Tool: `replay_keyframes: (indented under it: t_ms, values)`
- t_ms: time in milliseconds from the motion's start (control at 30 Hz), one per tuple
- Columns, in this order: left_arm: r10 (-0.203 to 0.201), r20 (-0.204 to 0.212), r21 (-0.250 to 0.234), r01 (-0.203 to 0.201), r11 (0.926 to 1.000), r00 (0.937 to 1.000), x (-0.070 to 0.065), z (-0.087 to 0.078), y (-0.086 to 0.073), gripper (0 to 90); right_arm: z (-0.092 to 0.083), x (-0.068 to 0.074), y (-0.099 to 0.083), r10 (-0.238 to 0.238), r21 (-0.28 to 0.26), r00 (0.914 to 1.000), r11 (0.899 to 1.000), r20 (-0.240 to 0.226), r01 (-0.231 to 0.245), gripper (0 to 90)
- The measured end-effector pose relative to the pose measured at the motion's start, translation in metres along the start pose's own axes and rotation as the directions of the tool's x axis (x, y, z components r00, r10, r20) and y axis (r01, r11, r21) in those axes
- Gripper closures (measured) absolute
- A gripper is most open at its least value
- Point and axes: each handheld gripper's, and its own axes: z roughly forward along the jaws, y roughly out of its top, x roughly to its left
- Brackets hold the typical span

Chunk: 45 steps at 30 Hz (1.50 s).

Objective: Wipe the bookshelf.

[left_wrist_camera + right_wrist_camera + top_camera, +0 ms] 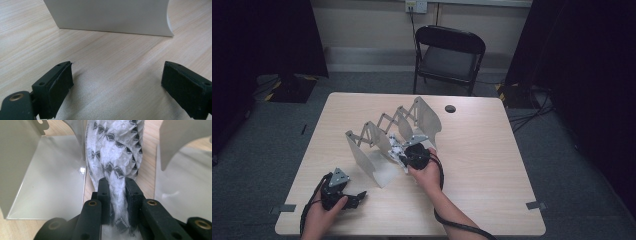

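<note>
Pale wood desk point(492, 150) fills my high view, with an empty folding chair point(449, 55) beyond it. On it stands an accordion metal rack point(384, 135); my right gripper point(414, 156) lowers a patterned white cloth point(396, 150) into it, while my left gripper point(343, 196) rests near the rack's end plate. In the left gripper view, the jaws stand spread over bare desk, the white plate point(110, 16) ahead of them. In the right gripper view, the jaws pinch the cloth point(113, 152) between them, with rack dividers point(20, 160) either side. I judge the limp cloth could snag a divider edge, bunch up or drag the light rack.
</note>
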Motion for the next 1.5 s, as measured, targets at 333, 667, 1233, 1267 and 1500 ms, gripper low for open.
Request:
replay_keyframes:
  t_ms: [333, 667, 1233, 1267, 1500]
  values:
    - [0.001, 0.001, 0.000, -0.001, 1.0000, 1.0000, 0.000, 0.000, 0.000, 9.3, -0.051, -0.010, 0.029, 0.001, -0.114, 0.9997, 0.993, 0.024, 0.002, 77.2]
    - [0.000, 0.000, 0.000, 0.000, 1.0000, 1.0000, 0.000, 0.000, 0.000, 9.3, -0.074, -0.021, 0.049, 0.028, -0.184, 0.9986, 0.983, 0.044, -0.020, 77.2]
    - [0.003, 0.000, 0.002, -0.003, 1.0000, 1.0000, 0.000, 0.000, 0.000, 9.3, -0.033, -0.027, 0.004, 0.074, -0.083, 0.9964, 0.994, 0.041, -0.070, 77.2]
    - [0.003, 0.000, 0.002, -0.003, 1.0000, 1.0000, 0.000, 0.000, 0.000, 9.2, -0.032, -0.028, 0.002, 0.074, -0.077, 0.9963, 0.995, 0.043, -0.071, 77.2]
    - [0.003, 0.000, 0.002, -0.003, 1.0000, 1.0000, 0.000, 0.000, 0.000, 9.3, -0.024, -0.029, -0.010, 0.070, -0.040, 0.9968, 0.997, 0.038, -0.069, 77.2]
